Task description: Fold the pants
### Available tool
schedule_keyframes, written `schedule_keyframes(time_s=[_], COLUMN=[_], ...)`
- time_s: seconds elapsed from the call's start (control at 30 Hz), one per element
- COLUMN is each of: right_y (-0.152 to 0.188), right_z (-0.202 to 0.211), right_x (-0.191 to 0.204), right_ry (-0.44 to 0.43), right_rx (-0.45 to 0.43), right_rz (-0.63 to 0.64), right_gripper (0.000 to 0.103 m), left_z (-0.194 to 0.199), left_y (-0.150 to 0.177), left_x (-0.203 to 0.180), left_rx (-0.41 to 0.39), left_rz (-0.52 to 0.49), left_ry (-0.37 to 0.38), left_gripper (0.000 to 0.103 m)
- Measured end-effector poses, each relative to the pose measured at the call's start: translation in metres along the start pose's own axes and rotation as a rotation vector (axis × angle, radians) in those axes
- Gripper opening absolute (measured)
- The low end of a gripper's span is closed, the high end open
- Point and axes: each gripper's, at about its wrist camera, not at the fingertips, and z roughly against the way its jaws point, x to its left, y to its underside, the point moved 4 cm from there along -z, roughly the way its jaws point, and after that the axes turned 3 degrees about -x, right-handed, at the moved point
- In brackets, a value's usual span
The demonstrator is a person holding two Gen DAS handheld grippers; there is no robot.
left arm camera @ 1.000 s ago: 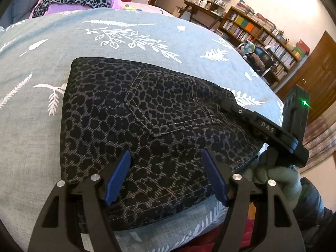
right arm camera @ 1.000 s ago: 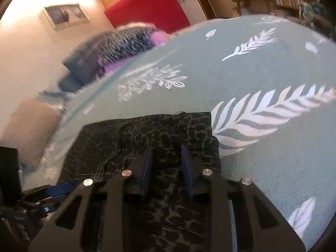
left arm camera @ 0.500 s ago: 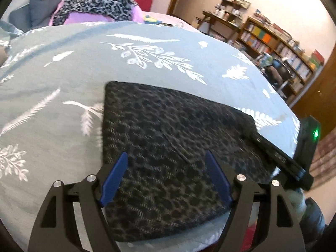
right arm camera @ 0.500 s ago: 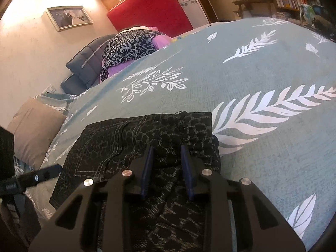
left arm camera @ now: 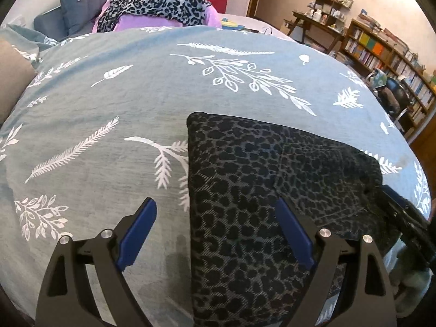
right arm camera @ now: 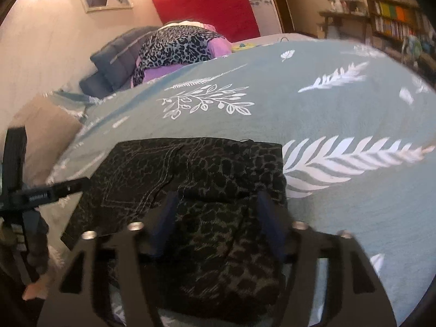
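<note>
The dark leopard-print pants (left arm camera: pixel 259 190) lie folded into a flat rectangle on the teal bedspread (left arm camera: pixel 136 95), back pocket facing up. My left gripper (left arm camera: pixel 215 226) is open and empty, hovering over the pants' left edge. In the right wrist view the pants (right arm camera: pixel 207 174) lie under my right gripper (right arm camera: pixel 218 207), which is open with its jaws spread over the near fold and holding nothing. The right gripper's body also shows at the right edge of the left wrist view (left arm camera: pixel 403 212).
A pile of leopard and purple clothes (left arm camera: pixel 158 2) and grey cushions (right arm camera: pixel 117 54) sit at the far end of the bed. A tan pillow (right arm camera: pixel 46 133) lies at the left. Bookshelves (left arm camera: pixel 387 54) and a chair (left arm camera: pixel 392 95) stand beyond the bed's right side.
My right gripper has opened and let go of the pants fold. My left gripper has swung left, so the pants now sit to its right. The right wrist view is blurred with motion.
</note>
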Motion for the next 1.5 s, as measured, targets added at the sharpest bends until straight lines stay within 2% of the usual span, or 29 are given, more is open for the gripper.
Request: schedule_keyframes(time_s=[0.1,0.27,0.37,0.47,0.6,0.7,0.77,1.07,1.2,1.27,1.5], right_y=[0.0,-0.004,-0.005,0.0,0.009,0.014,0.015,0.012,0.014,0.015,0.012], right_z=[0.004,0.006,0.005,0.001,-0.01,-0.019,-0.022,-0.028,-0.033,-0.034,-0.037], right_x=[0.007,-0.002,-0.014,-0.025,-0.038,-0.054,-0.059,-0.052,-0.037,-0.032,-0.038], right_ry=[0.035,0.059,0.108,0.126,0.054,-0.036,-0.069,-0.111,-0.173,-0.175,-0.206], right_rx=[-0.005,-0.013,-0.003,0.028,0.085,0.127,0.143,0.176,0.207,0.211,0.215], right_rz=[0.046,0.013,-0.023,-0.055,-0.151,-0.291,-0.319,-0.291,-0.258,-0.236,-0.284], right_gripper=[0.067,0.068,0.077,0.08,0.082,0.087,0.089,0.092,0.089,0.089,0.088], left_z=[-0.003,-0.004,-0.005,-0.008,-0.015,-0.019,-0.021,-0.033,-0.037,-0.039,-0.048], left_y=[-0.002,-0.006,-0.008,-0.008,-0.009,-0.008,-0.007,-0.007,-0.007,-0.006,-0.006], left_x=[0.004,0.005,0.004,0.004,0.007,0.008,0.008,0.009,0.007,0.007,0.011], left_rx=[0.012,0.01,0.012,0.021,0.04,0.046,0.051,0.073,0.08,0.087,0.117], left_rz=[0.009,0.006,-0.003,0.0,0.013,0.007,0.004,0.006,0.001,0.004,0.047], left_ry=[0.003,-0.001,0.005,0.014,0.018,0.013,0.016,0.047,0.054,0.063,0.105], left_gripper=[0.088,0.088,0.088,0.088,0.088,0.088,0.088,0.088,0.088,0.088,0.088])
